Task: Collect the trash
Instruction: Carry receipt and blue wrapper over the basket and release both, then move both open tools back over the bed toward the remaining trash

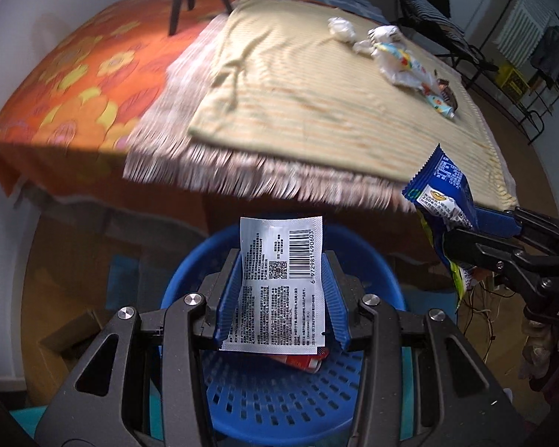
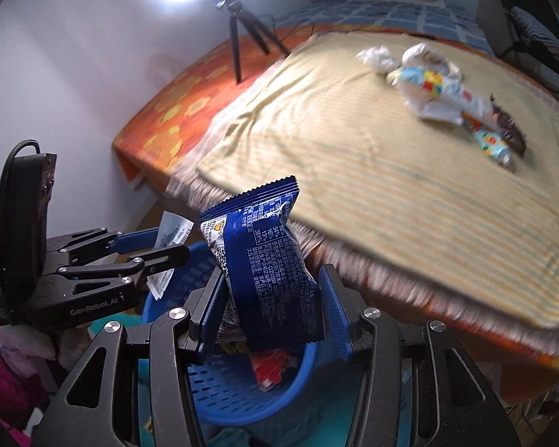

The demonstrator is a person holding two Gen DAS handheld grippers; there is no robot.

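My left gripper (image 1: pixel 281 260) holds a white sachet (image 1: pixel 279 287) with a barcode between its blue pads, above a blue perforated basket (image 1: pixel 279 402). The jaws look spread and the sachet spans them. My right gripper (image 2: pixel 272 283) holds a dark blue snack packet (image 2: pixel 268 260) over the same basket (image 2: pixel 238 395). A red wrapper (image 2: pixel 272 368) lies inside the basket. The right gripper with its packet (image 1: pixel 443 193) shows at the right of the left wrist view. The left gripper (image 2: pixel 160 246) shows at the left of the right wrist view.
A bed with a striped yellow blanket (image 1: pixel 316 85) lies ahead, with crumpled tissues (image 1: pixel 341 28) and colourful wrappers (image 1: pixel 406 63) on it. An orange flowered sheet (image 1: pixel 67 85) lies beyond. A tripod (image 2: pixel 238 37) with a ring light stands on the bed.
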